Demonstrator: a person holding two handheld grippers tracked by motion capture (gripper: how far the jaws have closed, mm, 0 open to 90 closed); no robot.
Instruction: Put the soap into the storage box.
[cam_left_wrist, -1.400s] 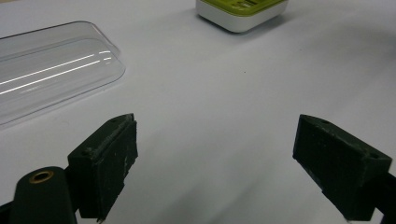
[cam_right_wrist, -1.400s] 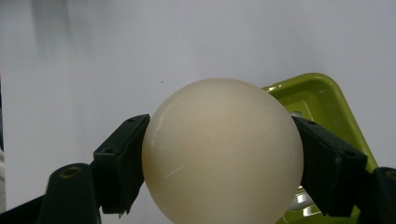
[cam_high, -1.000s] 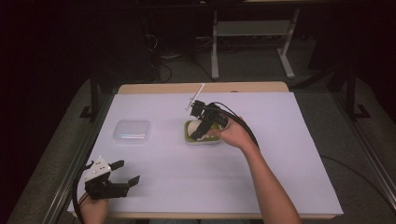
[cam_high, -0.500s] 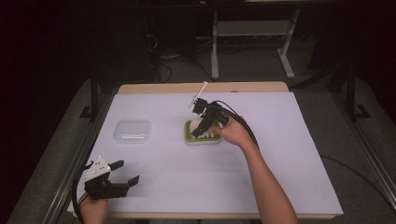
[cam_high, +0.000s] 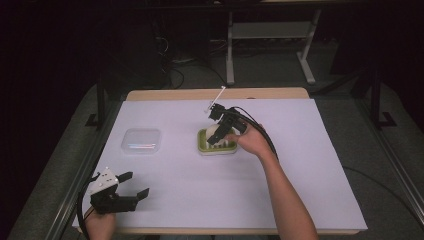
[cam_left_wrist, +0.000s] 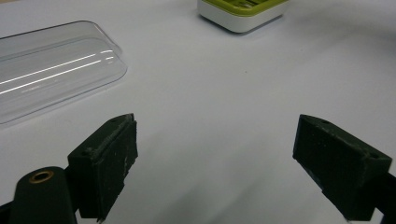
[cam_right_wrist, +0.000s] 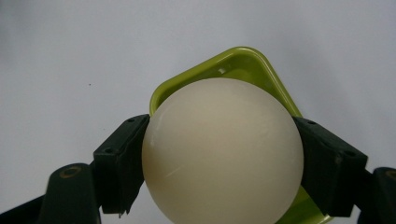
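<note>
A cream round soap bar sits between the jaws of my right gripper, which is shut on it just above a green soap dish. In the high view the right gripper tilts down over the green dish at mid-table, the cream soap between its jaws. My left gripper hovers open at the table's near-left corner, with nothing between its fingers. Ahead of it lie the clear plastic lid and the dish's white-and-green edge.
The clear lid lies flat left of the dish on the white table cover. A black cable trails from the right gripper along the forearm. Beyond the wooden far edge stand dark floor and a metal frame.
The right gripper has tilted and shifted slightly over the dish with the soap in its jaws. The left gripper has stayed where it was.
</note>
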